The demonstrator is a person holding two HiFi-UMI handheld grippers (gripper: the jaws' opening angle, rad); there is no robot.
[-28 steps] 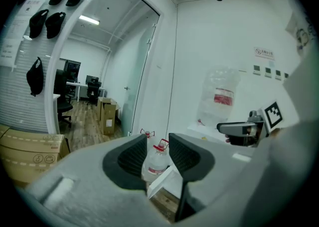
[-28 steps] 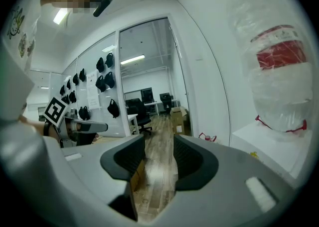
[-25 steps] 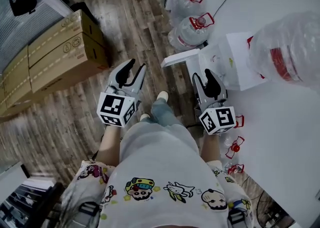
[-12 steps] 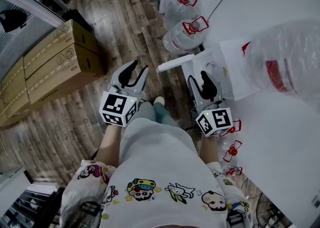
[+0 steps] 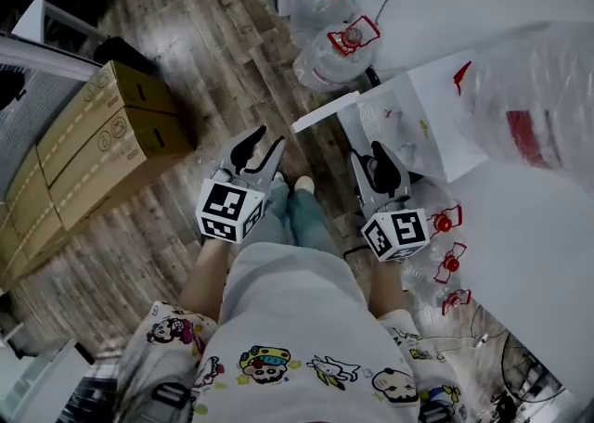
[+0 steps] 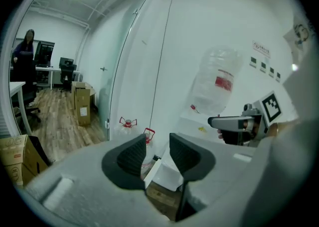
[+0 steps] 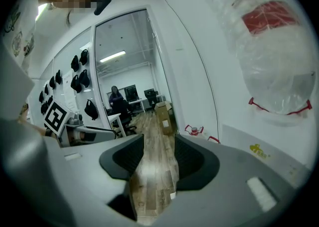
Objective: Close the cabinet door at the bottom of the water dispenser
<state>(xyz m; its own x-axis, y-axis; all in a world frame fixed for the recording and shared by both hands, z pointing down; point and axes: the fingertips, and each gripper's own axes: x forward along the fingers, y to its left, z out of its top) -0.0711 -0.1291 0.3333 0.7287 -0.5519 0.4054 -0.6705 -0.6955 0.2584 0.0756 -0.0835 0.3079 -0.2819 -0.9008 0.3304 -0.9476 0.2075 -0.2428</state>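
Head view: cabinet door open, swung out from front of water dispenser over wood floor. Long top edge runs lower-left to upper-right, free end pointing left toward cardboard boxes. Sits just ahead of both grippers, touched by neither. Left gripper jaws partly apart, nothing gripped, door edge showing through gap in left gripper view. Right gripper jaws wide apart, just been opening, only floor between, close beside dispenser.
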